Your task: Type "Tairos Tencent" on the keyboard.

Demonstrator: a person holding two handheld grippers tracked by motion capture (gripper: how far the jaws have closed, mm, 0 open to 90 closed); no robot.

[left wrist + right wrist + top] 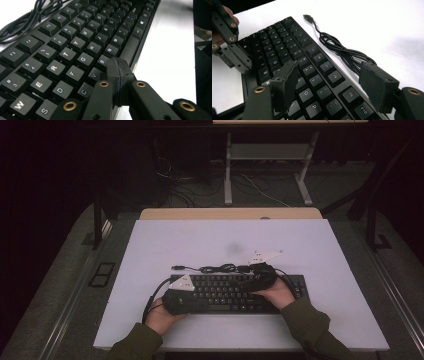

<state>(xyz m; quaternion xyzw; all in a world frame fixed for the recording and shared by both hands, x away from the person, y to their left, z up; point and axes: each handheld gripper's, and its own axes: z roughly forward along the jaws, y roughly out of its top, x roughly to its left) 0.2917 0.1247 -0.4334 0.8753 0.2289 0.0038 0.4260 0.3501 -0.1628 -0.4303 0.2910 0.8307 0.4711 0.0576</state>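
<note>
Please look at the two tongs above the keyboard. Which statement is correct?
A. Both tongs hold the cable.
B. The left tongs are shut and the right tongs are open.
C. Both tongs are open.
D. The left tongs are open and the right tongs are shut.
B: the left tongs have their jaws pressed together over the keyboard, while the right tongs stand apart with nothing between them; the cable lies free.
</note>
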